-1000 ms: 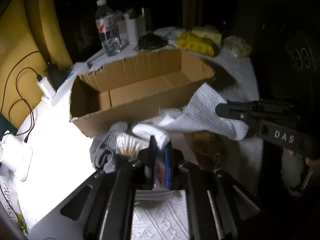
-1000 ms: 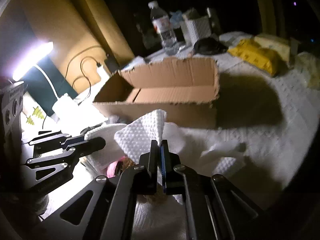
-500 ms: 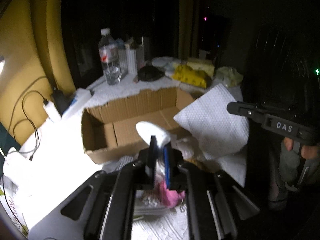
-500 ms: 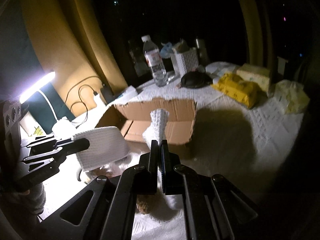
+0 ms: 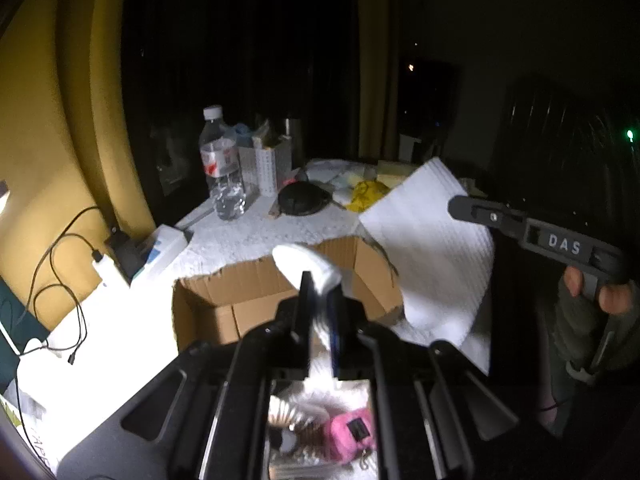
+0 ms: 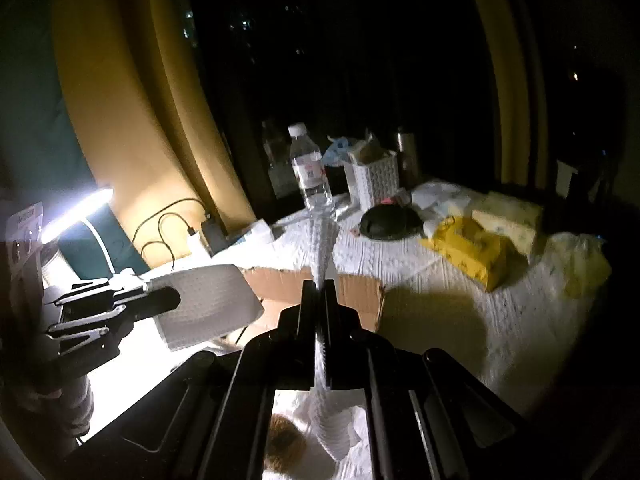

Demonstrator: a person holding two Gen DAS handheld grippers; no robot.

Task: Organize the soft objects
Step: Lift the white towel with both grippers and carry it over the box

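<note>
A white waffle-weave towel [image 5: 432, 248] hangs in the air between my two grippers. My left gripper [image 5: 319, 288] is shut on one corner, which curls over its fingertips. My right gripper [image 5: 456, 206] is shut on another corner, with a hand behind it. In the right wrist view, the towel [image 6: 320, 240] runs edge-on out of the right gripper [image 6: 319, 286], and the left gripper [image 6: 172, 300] pinches its far end. An open cardboard box [image 5: 248, 296] lies just beyond and below. A pink soft toy [image 5: 348, 432] and a brown fuzzy thing [image 6: 284, 444] lie under the grippers.
At the back of the white-covered table stand a water bottle [image 5: 220, 172], a white basket [image 6: 374, 180], a black rounded object [image 5: 304, 198] and yellow packs [image 6: 468, 248]. Cables and a charger [image 5: 108, 268] lie left. A bright lamp [image 6: 76, 212] glows far left.
Both grippers have risen with the towel, which came off the heap beside the box and now hangs spread between them. The box and the table have dropped lower in both views.
</note>
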